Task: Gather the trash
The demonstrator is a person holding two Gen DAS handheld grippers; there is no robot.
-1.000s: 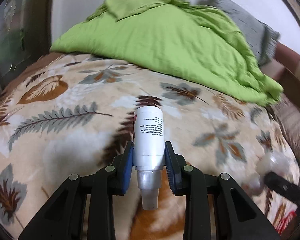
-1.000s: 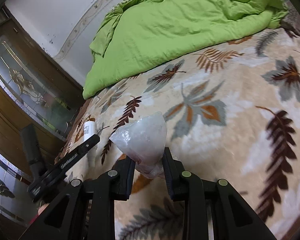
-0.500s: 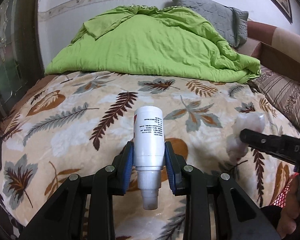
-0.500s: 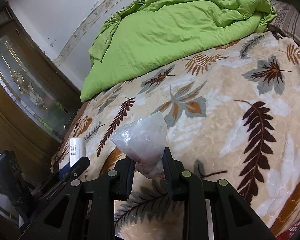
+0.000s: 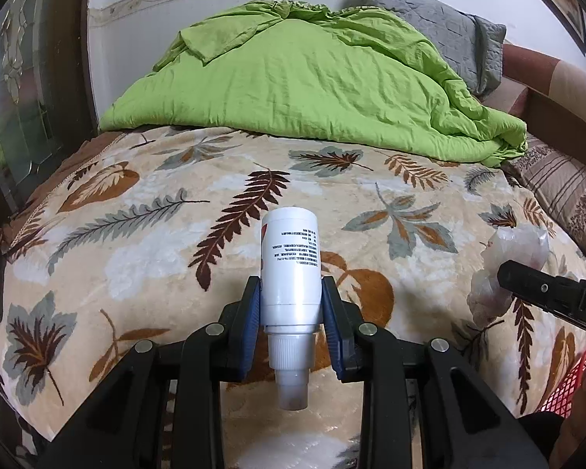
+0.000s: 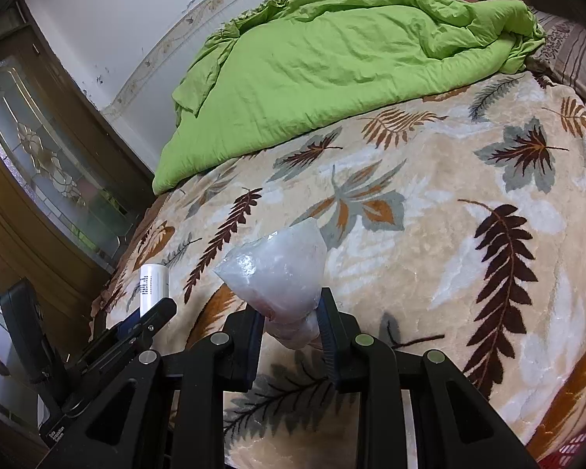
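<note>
My left gripper (image 5: 291,301) is shut on a white plastic bottle (image 5: 291,262) with printed text, its cap pointing back toward the camera, held above the leaf-patterned bed blanket (image 5: 136,234). My right gripper (image 6: 291,316) is shut on a crumpled clear plastic bag (image 6: 277,269), also held above the blanket. The bag (image 5: 504,269) and the right gripper show at the right of the left wrist view. The bottle (image 6: 154,285) and the left gripper show at the lower left of the right wrist view.
A bright green quilt (image 5: 312,78) is heaped at the back of the bed, with a grey pillow (image 5: 449,27) behind it. A striped pillow (image 5: 566,195) lies right. A wooden glass-paned wardrobe (image 6: 39,156) stands left. A red mesh basket (image 5: 566,387) edge shows bottom right.
Both grippers have drawn back from the bed while keeping hold of the bottle and the bag, so more of the blanket and quilt is in view.
</note>
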